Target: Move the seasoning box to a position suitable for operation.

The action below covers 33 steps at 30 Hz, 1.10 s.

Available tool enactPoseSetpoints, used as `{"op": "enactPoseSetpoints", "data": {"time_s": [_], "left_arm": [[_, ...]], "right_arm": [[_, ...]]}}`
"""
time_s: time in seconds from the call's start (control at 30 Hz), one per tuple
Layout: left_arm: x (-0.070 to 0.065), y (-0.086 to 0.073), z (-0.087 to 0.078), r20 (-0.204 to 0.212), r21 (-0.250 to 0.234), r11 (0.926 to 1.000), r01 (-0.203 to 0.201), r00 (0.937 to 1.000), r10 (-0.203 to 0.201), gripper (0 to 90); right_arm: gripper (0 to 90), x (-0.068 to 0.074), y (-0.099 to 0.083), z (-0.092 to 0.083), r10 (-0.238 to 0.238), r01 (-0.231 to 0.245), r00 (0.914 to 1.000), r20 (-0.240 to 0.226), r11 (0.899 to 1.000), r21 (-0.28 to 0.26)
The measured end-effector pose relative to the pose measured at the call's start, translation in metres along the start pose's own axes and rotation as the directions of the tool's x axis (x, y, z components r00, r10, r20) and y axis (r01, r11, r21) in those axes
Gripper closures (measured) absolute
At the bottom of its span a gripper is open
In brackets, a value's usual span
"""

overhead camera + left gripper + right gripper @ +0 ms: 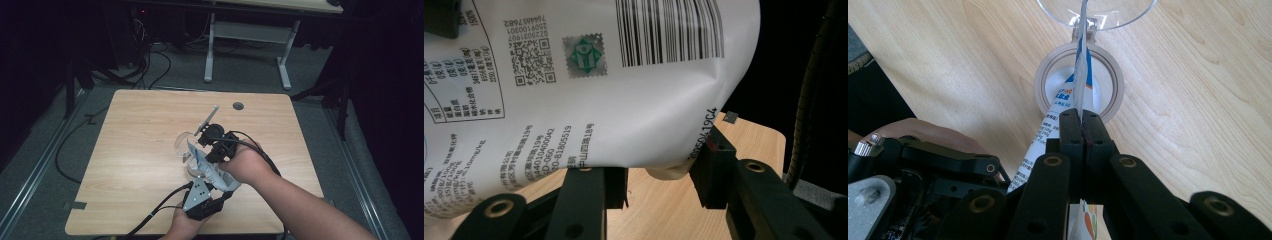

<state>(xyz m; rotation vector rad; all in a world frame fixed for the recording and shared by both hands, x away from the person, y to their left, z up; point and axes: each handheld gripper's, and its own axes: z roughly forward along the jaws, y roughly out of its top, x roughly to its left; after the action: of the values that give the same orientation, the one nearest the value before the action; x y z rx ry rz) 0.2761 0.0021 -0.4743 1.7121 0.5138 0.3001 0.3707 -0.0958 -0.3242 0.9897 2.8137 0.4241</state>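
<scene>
The right gripper (212, 150), held in a hand (248, 165) whose forearm reaches in from the lower right, has its jaws pressed together. The left gripper (212, 197), near the bottom edge, holds its jaws partly apart.

The white bag (624, 100) had lots of print on it. Next to its big black barcode (669, 30) sat a green stamp sign (583, 55), then a little square code — with the numbers 7644657682 beside it. Below the barcode ran 20-81805519 and some Chinese words, too small to read.
</scene>
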Motion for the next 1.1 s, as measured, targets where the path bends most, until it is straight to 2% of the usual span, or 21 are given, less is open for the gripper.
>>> {"op": "enactPoseSetpoints", "data": {"time_s": [1.1], "left_arm": [[-0.0001, 0.0005, 0.0013, 0.009, -0.003, 1.0000, 0.004, 0.9999, -0.004, 63.6]], "right_arm": [[89.9, -0.0006, -0.0010, 0.0012, 0.010, -0.010, 0.9999, 0.005, 1.000, 0.001]]}}
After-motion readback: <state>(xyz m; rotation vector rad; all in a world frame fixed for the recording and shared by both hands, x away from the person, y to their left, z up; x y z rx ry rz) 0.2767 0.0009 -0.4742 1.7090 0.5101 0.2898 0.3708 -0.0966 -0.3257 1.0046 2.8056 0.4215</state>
